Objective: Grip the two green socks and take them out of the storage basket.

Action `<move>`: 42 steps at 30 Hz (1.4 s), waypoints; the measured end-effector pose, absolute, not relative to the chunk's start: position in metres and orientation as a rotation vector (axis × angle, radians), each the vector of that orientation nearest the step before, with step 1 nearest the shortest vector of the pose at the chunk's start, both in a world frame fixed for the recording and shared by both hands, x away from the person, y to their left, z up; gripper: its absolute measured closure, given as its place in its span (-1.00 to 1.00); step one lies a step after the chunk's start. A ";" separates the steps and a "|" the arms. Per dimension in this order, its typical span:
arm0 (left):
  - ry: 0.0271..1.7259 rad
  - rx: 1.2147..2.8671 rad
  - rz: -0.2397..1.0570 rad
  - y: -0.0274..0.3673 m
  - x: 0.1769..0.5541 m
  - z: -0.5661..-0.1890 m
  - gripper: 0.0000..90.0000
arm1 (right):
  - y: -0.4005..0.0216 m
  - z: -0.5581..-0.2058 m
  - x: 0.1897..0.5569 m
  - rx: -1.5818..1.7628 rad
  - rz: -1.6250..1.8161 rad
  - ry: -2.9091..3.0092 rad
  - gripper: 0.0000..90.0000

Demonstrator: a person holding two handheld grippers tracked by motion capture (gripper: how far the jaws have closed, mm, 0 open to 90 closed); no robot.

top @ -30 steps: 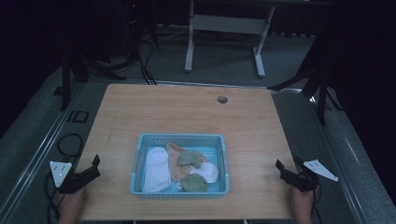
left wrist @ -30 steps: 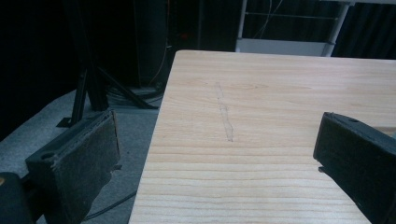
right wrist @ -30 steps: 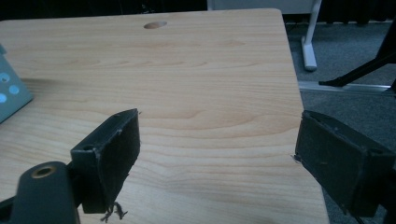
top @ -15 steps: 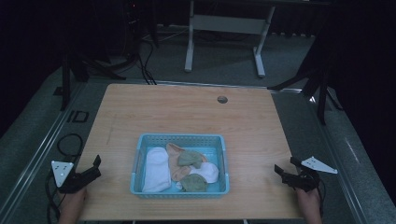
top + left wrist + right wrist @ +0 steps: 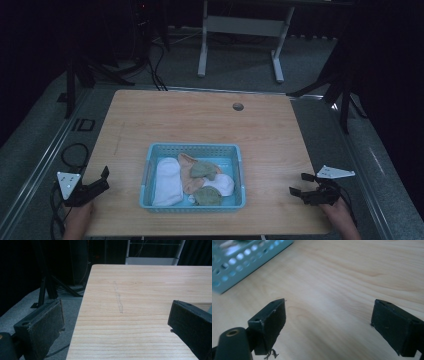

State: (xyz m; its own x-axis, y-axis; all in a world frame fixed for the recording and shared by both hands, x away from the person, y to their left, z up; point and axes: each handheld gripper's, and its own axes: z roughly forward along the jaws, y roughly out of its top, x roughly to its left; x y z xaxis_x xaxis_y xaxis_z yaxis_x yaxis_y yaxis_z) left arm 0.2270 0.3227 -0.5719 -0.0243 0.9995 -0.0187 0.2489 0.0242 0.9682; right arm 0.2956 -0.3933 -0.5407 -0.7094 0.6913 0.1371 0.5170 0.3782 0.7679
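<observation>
Light blue perforated plastic basket [image 5: 239, 165] of soft, light socks [image 5: 167, 181], best pinched mid-fold; left tool [image 5: 101, 181] and right tool [image 5: 301, 184] both released, wooden bench [image 5: 200, 120].

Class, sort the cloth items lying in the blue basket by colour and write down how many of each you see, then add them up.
White: 2 – long white sock, smaller white piece
Peach: 1 – peach sock
Green: 2 – upper green sock, lower green sock
Total: 5 pieces in the blue basket, as far as the overlapping pile shows.
</observation>
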 end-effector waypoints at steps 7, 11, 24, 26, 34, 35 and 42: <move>1.416 1.371 1.077 0.322 0.228 -0.572 -0.98 | -0.369 -0.535 0.297 0.972 1.212 2.568 -0.70; 1.412 1.378 1.075 0.322 0.228 -0.572 -0.98 | -0.355 -0.530 0.296 0.886 1.183 2.628 -0.70; 1.410 1.382 1.086 0.321 0.227 -0.572 -0.98 | -0.317 -0.506 0.299 0.734 1.187 2.701 -0.70; 1.410 1.381 1.082 0.321 0.227 -0.572 -0.98 | -0.313 -0.499 0.300 0.736 1.234 2.690 -0.71; 1.409 1.387 1.078 0.321 0.228 -0.572 -0.98 | -0.294 -0.471 0.305 0.669 1.296 2.677 -0.70; 1.408 1.387 1.077 0.321 0.228 -0.572 -0.98 | -0.292 -0.469 0.305 0.654 1.291 2.684 -0.70; 1.405 1.390 1.071 0.322 0.228 -0.572 -0.98 | -0.269 -0.455 0.307 0.534 1.268 2.740 -0.69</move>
